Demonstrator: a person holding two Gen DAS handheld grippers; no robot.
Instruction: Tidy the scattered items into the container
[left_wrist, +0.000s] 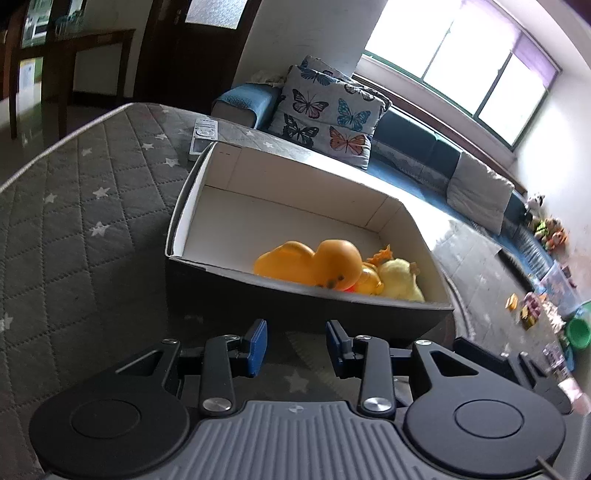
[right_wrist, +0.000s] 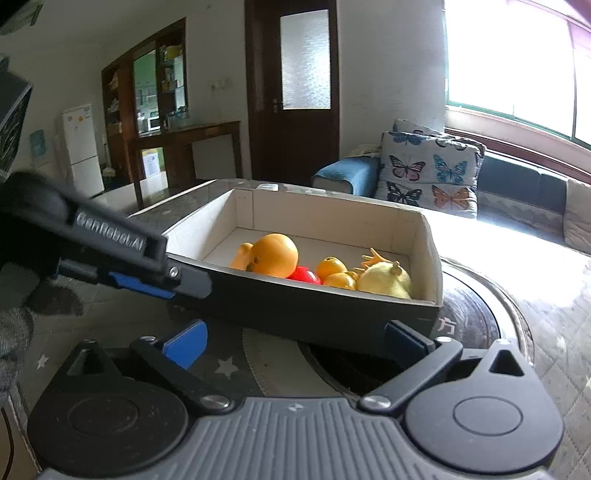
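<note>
Left gripper (right_wrist: 147, 284) beside box (right_wrist: 332, 314) (touching? unclear).

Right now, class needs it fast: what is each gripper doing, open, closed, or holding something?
Left gripper: open, holding nothing, in front of the box.
Right gripper: open wide, holding nothing.

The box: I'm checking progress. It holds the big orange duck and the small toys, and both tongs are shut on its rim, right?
Not quite. The box does hold the big orange duck and small toys, but the left tongs and right tongs are open, holding nothing, as both wrist views show.
</note>
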